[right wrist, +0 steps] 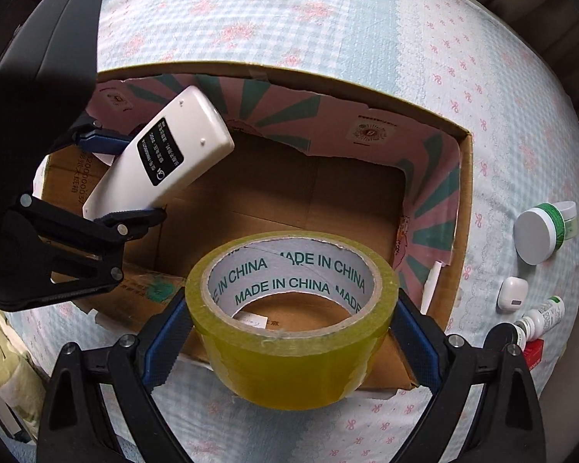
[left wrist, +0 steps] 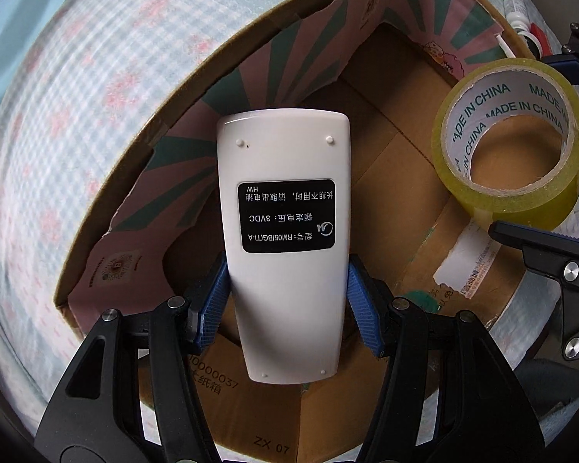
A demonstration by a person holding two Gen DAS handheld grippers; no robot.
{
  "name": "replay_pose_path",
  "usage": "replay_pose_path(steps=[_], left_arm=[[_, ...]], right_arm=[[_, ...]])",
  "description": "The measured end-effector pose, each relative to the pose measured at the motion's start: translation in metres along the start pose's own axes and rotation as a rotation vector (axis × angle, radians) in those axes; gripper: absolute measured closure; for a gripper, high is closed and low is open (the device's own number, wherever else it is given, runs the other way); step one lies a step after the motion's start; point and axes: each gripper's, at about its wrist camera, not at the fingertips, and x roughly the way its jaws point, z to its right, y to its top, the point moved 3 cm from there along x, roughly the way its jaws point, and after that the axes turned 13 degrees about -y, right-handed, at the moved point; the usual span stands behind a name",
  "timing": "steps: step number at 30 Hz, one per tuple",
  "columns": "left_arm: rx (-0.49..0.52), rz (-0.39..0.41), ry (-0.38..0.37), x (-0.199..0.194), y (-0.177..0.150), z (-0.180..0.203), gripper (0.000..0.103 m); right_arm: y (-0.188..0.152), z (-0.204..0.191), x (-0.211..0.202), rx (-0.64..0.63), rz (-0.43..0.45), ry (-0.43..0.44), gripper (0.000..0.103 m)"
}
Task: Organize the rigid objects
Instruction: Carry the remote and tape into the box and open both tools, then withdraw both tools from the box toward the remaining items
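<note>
Two tongs hold items above an open cardboard box (right wrist: 461, 193).
Left tongs (left wrist: 287, 301) clamp a white remote (left wrist: 285, 231), its long axis running away from them; right tongs (right wrist: 293, 332) clamp a yellow tape roll (right wrist: 293, 308). Box floor lies directly beneath both.

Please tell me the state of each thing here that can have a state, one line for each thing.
left gripper: shut on the white remote.
white remote: held over the box, label side up.
right gripper: closed on the tape roll.
tape roll: held above the box's edge.
cardboard box: open, floor bare.
white-lidded jar: lid on, lying on its side.
</note>
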Motion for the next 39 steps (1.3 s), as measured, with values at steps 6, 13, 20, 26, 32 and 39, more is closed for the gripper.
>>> replay_pose_path(steps=[6,13,20,26,32,39], left_arm=[[0.074,0.039,0.039,-0.003,0.000,0.009,0.037],[0.106,0.110,0.040,-0.024,-0.008,0.019,0.000],[0.013,0.134,0.022,-0.037,-0.028,0.015,0.000],[-0.051,0.162,0.019,-0.059,-0.034,0.008,0.000],[-0.127,0.215,0.026,-0.088,-0.059,0.001,0.000],[-0.239,0.303,0.041,-0.137,-0.091,0.006,0.000]], right_arm=[[0.002,0.014,0.011,0.072,-0.009,0.047,0.007],[0.002,0.026,-0.006,0.036,0.090,0.032,0.000],[-0.006,0.032,-0.024,0.069,0.097,-0.019,0.000],[-0.010,0.037,-0.036,0.063,0.102,-0.042,0.000],[-0.020,0.032,-0.058,0.067,0.123,-0.045,0.000],[-0.037,0.034,-0.097,0.130,0.158,-0.035,0.000]])
